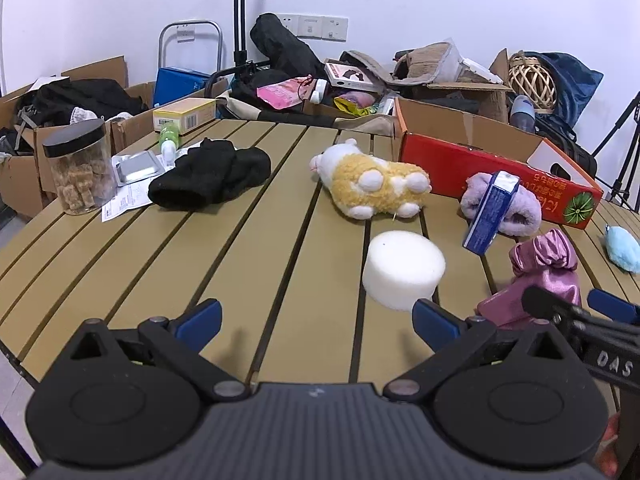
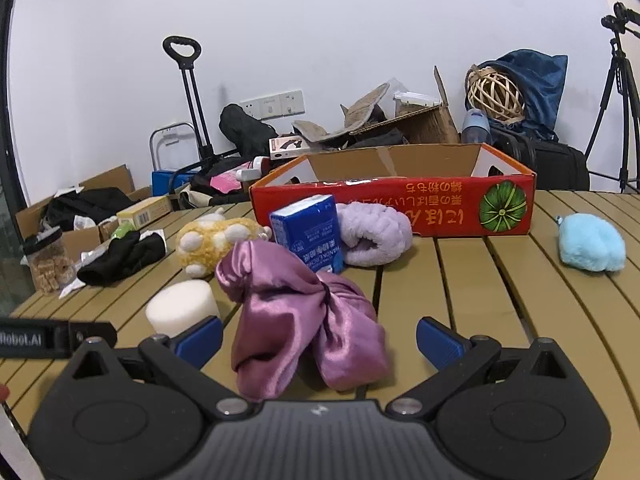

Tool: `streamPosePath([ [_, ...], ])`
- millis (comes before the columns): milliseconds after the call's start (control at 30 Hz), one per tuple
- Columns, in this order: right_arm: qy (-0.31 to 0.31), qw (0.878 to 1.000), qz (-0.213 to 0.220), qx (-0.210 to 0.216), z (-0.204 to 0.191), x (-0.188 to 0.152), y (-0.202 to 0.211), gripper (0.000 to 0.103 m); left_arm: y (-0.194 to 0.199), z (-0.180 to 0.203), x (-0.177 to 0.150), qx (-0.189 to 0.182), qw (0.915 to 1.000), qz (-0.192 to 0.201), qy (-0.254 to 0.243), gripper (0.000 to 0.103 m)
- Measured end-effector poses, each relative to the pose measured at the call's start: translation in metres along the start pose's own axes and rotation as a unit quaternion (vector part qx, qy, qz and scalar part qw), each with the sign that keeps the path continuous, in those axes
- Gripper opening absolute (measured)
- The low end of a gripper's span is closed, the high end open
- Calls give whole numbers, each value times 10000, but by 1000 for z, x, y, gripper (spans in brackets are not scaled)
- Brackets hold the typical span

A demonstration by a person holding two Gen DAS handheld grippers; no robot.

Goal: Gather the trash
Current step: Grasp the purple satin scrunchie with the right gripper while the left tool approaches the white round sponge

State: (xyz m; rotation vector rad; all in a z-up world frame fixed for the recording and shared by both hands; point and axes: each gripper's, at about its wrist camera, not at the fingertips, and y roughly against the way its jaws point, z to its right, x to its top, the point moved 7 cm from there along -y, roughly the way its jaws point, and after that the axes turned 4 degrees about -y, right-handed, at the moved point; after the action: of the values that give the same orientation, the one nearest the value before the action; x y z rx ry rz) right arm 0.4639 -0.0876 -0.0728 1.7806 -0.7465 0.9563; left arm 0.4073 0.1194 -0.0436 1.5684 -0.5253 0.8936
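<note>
grippers both wide open, empty: left gripper (image 1: 317, 320), right gripper (image 2: 319, 338). pink satin pouch (image 2: 304, 320) between right fingers, untouched, partly hiding blue carton (image 2: 310, 232); red box (image 2: 400, 204) at table (image 2: 480, 300) far edge, inside hidden.

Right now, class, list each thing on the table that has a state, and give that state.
Left gripper: jaws open, empty.
Right gripper: jaws open around the pink satin pouch, not shut on it.
Red cardboard box: open-topped.
Clear jar: black lid on, upright.
Blue carton: leaning on the lilac slipper.
Plush toy: lying on its side.
</note>
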Motion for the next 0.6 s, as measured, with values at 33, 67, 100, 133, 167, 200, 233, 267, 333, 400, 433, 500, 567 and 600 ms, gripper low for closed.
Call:
streamPosePath([
  [33,-19,10000,7,-13,0,1,-2,103,0,0,-1,-11,10000,16,-11,103],
  [67,-42,10000,20,-31,-1,1,-3,103,0,-1,-1,-20,10000,20,-18,103],
  [100,-60,10000,32,-36,-1,2,-5,103,-1,-1,-1,-29,10000,15,-29,103],
  [133,-80,10000,42,-25,-2,2,-6,102,-1,-2,-2,-36,10000,3,-40,103],
  [167,-102,9999,49,-11,-2,2,-7,102,-2,-3,-2,-40,10000,-4,-41,103],
  [200,-138,9999,43,19,-3,2,-8,100,-2,-4,-2,-43,10000,-9,-37,103],
  [233,-181,9998,13,49,-3,2,-9,99,-3,-4,-2,-46,10000,-19,-31,103],
  [267,-229,9997,-1,83,-3,2,-9,96,-4,-5,-2,-43,10000,-30,-19,103],
  [333,-265,9996,-30,97,-3,1,-11,90,-5,-7,-1,-44,10000,-33,11,103],
  [400,-232,9997,-73,33,-4,0,-12,76,-5,-8,0,-53,10000,-18,22,103],
  [433,-213,9997,-90,1,-4,-1,-12,73,-5,-8,1,-56,10000,-5,22,103],
  [500,-170,9998,-102,-30,-5,-2,-12,61,-4,-7,2,-70,10000,28,14,103],
  [567,-126,9999,-101,-47,-5,-3,-11,56,-3,-5,2,-82,10000,54,2,103],
  [600,-100,9999,-96,-68,-6,-4,-10,49,-3,-4,3,-89,9999,67,-5,103],
])
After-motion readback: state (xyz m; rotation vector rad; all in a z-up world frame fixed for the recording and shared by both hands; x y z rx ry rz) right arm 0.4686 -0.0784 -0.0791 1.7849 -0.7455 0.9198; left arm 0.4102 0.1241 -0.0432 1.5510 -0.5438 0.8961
